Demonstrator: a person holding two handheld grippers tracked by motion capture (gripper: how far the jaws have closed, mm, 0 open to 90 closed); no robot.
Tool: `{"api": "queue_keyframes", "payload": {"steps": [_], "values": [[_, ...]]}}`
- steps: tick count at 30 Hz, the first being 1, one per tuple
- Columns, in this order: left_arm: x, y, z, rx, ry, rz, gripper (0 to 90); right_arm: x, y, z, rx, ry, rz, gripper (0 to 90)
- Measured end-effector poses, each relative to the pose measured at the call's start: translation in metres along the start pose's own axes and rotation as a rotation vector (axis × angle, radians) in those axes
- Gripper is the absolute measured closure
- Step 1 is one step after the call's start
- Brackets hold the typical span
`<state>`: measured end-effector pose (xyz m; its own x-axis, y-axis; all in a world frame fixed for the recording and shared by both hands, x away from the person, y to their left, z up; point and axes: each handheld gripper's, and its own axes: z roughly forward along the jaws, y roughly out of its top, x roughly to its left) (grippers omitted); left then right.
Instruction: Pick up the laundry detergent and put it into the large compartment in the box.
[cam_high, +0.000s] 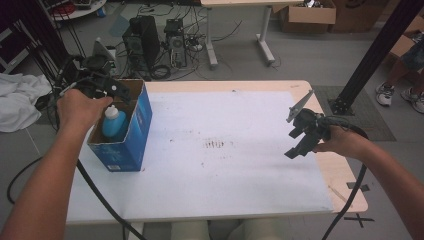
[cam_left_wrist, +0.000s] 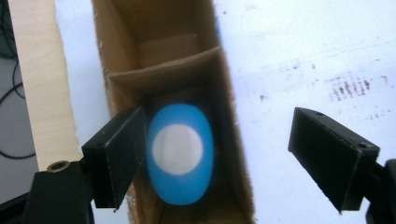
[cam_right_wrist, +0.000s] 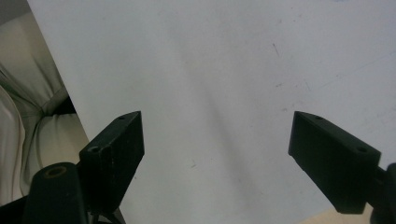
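Bottle (cam_left_wrist: 181, 161) was the thing in hand, a small blue one with a white cap, and it stood upright inside the box (cam_high: 141, 131), in the part of the box nearest the person. It looked like smooth plastic, so it was likely light, a bit slippery, and able to give a little if squeezed hard. It did not look easy to break. The best place to take hold seemed to be the blue body just under the cap, on its two narrow sides, because the cardboard walls of the box sat close around it and left little room. The left tongs (cam_left_wrist: 210, 156) hung right above the box with the jaws wide apart and nothing held; one jaw was over the box's wall, beside the bottle, and the other was out over the bench (cam_high: 225, 165). The right tongs (cam_high: 302, 137) were well apart from the box, also wide open and empty, above the bench's white sheet (cam_right_wrist: 210, 70).
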<state>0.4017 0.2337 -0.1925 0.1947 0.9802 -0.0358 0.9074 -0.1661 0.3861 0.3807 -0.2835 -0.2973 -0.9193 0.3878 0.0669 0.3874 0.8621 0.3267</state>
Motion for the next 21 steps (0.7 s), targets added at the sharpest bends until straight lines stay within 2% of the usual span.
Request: {"api": "queue_keyframes", "payload": {"steps": [11, 18, 21], "values": [[-0.033, 0.018, -0.018, -0.033, -0.022, 0.092, 19.8, 0.000, -0.001, -0.001, -0.004, -0.001, 0.005, 18.2], [-0.059, 0.028, -0.017, -0.038, -0.040, 0.156, 19.1, 0.000, -0.002, -0.001, -0.004, 0.000, 0.008, 18.2], [-0.070, 0.033, -0.016, -0.025, -0.044, 0.195, 19.1, -0.001, -0.003, -0.001, -0.005, -0.001, 0.007, 18.2]]}}
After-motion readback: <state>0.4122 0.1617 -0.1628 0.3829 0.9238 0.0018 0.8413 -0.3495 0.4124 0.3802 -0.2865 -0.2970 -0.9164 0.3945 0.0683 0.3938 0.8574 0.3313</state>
